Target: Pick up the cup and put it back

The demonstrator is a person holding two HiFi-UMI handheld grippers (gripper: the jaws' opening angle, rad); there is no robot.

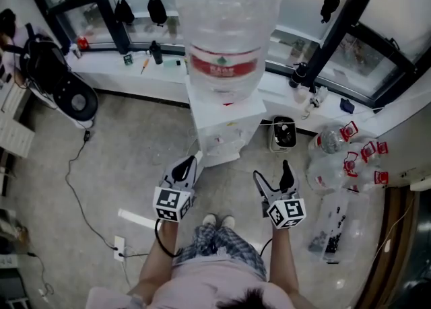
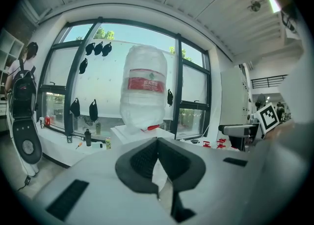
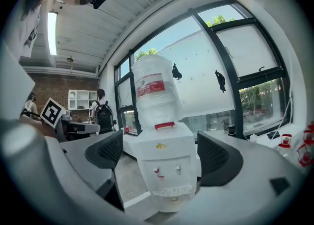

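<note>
Bright room with tall windows (image 1: 377,58) and grey floor (image 1: 121,159), white water dispenser (image 1: 225,126) by the sill, upturned bottle (image 1: 225,31) on top. Held low before it: left gripper (image 1: 187,164) pinched together on nothing, right gripper (image 1: 273,174) spread wide, empty, framing the 2 taps (image 3: 157,170). No cup surely made out; perhaps at the drip tray (image 3: 169,191), too blurred to tell. Likely hazards: squeezing too hard and crushing a light cup, or nudging the top-heavy dispenser on approach.
</note>
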